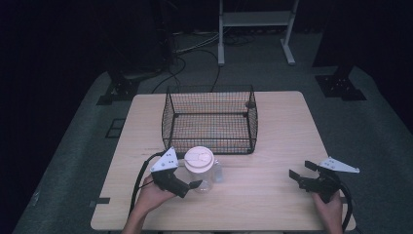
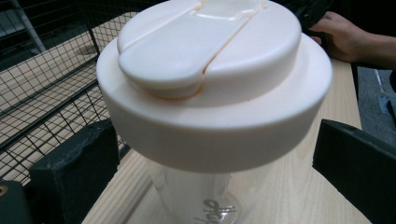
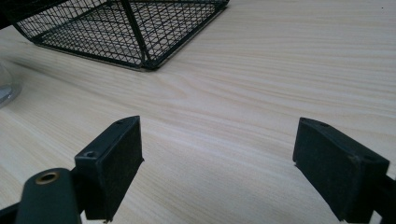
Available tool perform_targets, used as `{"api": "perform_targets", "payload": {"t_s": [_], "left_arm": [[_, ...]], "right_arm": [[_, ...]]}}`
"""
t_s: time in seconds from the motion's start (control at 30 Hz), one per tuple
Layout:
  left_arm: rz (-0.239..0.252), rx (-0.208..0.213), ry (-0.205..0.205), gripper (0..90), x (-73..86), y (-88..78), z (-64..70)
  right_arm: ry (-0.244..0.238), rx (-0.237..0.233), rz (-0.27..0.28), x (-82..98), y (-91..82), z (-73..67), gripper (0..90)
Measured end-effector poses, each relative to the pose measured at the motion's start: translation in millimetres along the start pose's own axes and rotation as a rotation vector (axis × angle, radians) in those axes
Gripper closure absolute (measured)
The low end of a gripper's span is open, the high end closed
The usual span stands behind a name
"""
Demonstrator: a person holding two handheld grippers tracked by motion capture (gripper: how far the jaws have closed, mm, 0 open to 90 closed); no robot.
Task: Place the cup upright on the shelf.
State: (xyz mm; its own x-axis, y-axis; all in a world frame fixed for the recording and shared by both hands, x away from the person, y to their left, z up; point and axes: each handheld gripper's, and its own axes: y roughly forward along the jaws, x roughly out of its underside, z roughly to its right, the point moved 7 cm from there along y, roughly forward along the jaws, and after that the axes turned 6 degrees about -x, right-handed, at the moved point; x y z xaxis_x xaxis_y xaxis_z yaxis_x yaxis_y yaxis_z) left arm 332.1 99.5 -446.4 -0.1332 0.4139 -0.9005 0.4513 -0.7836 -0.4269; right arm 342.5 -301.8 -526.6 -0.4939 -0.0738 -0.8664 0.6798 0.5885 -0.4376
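Observation:
A clear plastic cup with a wide cream lid stands upright on the wooden table, just in front of the wire basket. My left gripper reaches in from the cup's left, open. In the left gripper view its two black jaws stand on either side of the cup's clear body, below the lid, with gaps on both sides. My right gripper is open low over bare table at the right, nothing between its jaws. The cup's base shows at the far left of the right gripper view.
A black wire basket sits in the middle of the table behind the cup, its mesh close behind the left jaw and its corner ahead of the right gripper. The person's other hand shows past the lid.

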Motion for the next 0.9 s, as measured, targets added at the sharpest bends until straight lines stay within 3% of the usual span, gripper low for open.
{"api": "perform_targets", "payload": {"t_s": [0.9], "left_arm": [[-0.065,0.031,0.023,0.0,-9.7,26.5,-0.2]], "right_arm": [[-0.004,-0.001,-0.002,0.1,0.0,-0.4,14.8]]}}
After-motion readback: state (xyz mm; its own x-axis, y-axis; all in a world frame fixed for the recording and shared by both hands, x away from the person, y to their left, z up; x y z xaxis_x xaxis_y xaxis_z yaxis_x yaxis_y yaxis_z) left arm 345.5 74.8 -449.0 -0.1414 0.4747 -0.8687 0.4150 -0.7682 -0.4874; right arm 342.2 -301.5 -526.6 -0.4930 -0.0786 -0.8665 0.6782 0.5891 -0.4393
